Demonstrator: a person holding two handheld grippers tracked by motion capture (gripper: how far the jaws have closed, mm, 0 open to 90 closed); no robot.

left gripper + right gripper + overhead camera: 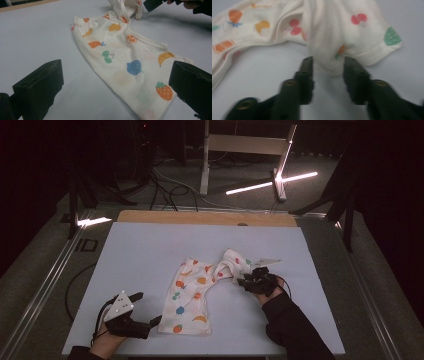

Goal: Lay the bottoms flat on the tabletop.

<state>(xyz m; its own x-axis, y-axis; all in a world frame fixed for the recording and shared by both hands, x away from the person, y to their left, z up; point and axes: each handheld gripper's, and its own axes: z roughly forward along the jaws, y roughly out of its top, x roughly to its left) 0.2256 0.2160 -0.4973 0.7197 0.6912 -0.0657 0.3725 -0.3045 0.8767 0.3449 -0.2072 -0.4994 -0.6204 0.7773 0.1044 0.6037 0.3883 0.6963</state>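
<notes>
Right gripper (328, 66): jaws parted, straddling a bunched fold of the fruit-print garment (192, 295), pads not pressing the cloth, so nothing gripped. Looks lined up to pinch that fold. Left gripper (147, 307): jaws wide apart, empty, hovering beside the garment's near hem corner, probably waiting to take it. Garment lies mid-worktop (140, 250), mostly flat. Long axis runs from near hem to the crumpled far-right end at the right gripper.
</notes>
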